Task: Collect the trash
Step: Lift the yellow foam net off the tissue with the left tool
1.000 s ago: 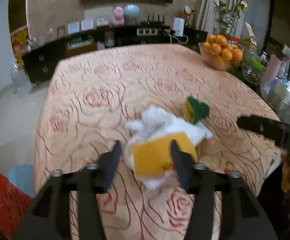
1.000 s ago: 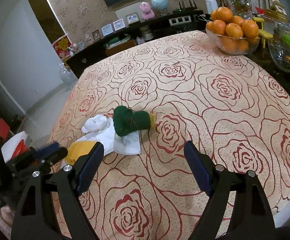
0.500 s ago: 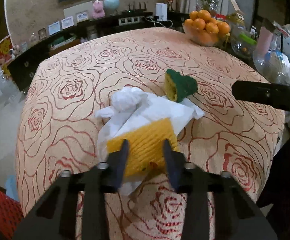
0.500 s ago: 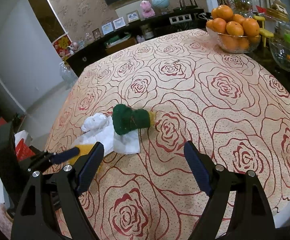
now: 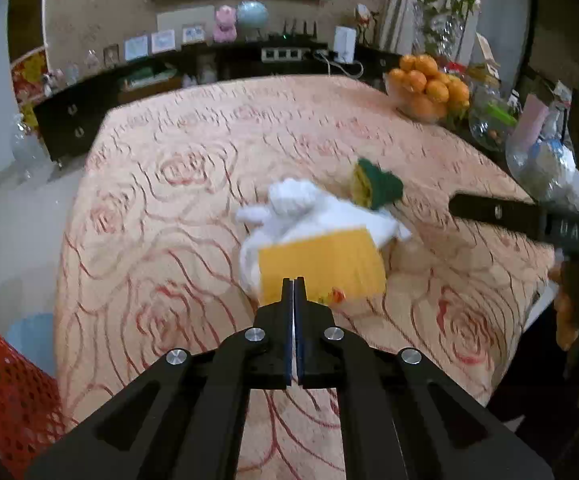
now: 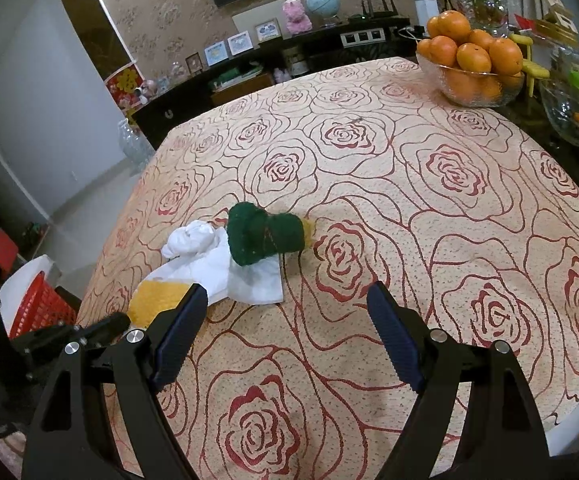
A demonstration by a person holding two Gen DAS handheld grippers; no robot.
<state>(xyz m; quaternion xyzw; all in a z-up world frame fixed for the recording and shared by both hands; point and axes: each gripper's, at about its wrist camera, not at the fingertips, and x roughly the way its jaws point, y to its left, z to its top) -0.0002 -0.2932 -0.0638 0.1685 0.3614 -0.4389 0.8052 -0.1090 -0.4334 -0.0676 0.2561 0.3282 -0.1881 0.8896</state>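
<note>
A yellow cloth (image 5: 321, 262) lies on crumpled white tissue (image 5: 301, 210) on the rose-patterned tablecloth (image 5: 193, 184). A green and yellow sponge (image 5: 375, 184) lies just beyond. My left gripper (image 5: 293, 282) is shut on the near edge of the yellow cloth. In the right wrist view the yellow cloth (image 6: 157, 296), the tissue (image 6: 217, 264) and the green sponge (image 6: 261, 234) lie ahead to the left. My right gripper (image 6: 285, 304) is open and empty above the tablecloth (image 6: 429, 184), right of the pile.
A red mesh basket (image 5: 5, 380) stands off the table's left edge; it also shows in the right wrist view (image 6: 37, 312). A glass bowl of oranges (image 6: 473, 68) and glassware (image 5: 537, 156) stand at the table's far right. A dark sideboard (image 5: 193, 72) stands behind.
My left gripper's fingers have closed from wide open around the yellow cloth to shut on its near edge. The right gripper has stayed nearly still and open.
</note>
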